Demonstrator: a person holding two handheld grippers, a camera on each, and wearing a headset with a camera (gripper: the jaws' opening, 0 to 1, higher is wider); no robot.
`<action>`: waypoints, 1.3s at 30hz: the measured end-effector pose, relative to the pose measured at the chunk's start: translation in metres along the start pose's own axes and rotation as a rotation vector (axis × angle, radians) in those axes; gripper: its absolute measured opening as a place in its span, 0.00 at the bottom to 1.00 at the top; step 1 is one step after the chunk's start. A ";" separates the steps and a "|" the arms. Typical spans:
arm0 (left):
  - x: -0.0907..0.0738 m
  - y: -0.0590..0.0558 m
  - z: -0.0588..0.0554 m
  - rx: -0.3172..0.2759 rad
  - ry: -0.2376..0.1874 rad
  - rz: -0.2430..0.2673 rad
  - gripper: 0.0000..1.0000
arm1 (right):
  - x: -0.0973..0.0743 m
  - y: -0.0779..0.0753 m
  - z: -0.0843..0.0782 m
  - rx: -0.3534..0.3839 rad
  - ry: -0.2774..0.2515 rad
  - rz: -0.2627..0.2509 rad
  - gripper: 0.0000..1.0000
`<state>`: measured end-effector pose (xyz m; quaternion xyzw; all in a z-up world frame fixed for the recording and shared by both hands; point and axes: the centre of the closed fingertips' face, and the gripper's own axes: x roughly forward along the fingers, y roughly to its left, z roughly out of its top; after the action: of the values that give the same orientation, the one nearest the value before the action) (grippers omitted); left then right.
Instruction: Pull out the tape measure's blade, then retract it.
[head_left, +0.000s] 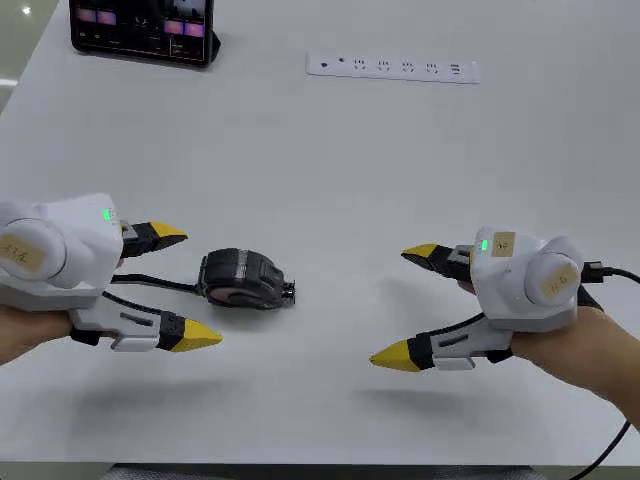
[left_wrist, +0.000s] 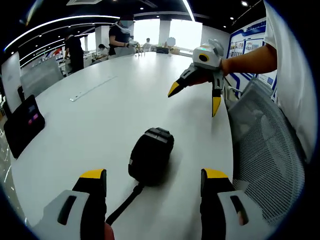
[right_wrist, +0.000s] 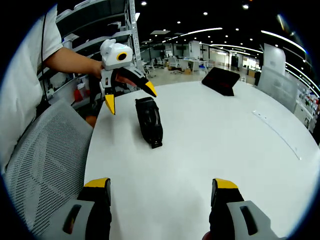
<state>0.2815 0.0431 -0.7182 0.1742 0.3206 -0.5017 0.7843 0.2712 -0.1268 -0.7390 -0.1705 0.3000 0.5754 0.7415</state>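
left gripper (head_left: 198, 284) gapes empty just short of tape measure (head_left: 240, 278), poised to clamp | right gripper (head_left: 390, 305) gapes empty, facing blade hook (head_left: 289, 292)

— What did the tape measure (head_left: 240, 280) look like?

— A stubby black case with ribbed, rubbery edges and a reddish ring on the side face that showed in the head view.

— Was the blade out?

— No, it was wound in. Just the small hook (head_left: 288, 293) sat at the mouth of the case, which pointed toward 3 o'clock.

— And how did it lie?

— It seemed to stand on its narrow base on the white table (head_left: 330, 180), at about 8 o'clock from the middle of the head view. A black strap (head_left: 150, 283) trailed from its back end toward 9 o'clock, slack on the tabletop.
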 end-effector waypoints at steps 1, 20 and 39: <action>0.001 0.001 0.000 0.001 0.001 -0.003 0.72 | 0.001 0.000 0.000 0.000 0.002 0.003 0.81; 0.023 0.006 -0.009 0.069 0.132 -0.057 0.54 | 0.022 -0.003 0.012 -0.038 0.006 0.055 0.79; 0.038 0.011 -0.015 0.141 0.187 -0.075 0.36 | 0.037 -0.003 0.019 -0.039 -0.011 0.082 0.79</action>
<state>0.2979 0.0311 -0.7550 0.2628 0.3629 -0.5335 0.7173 0.2841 -0.0889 -0.7485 -0.1691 0.2914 0.6118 0.7157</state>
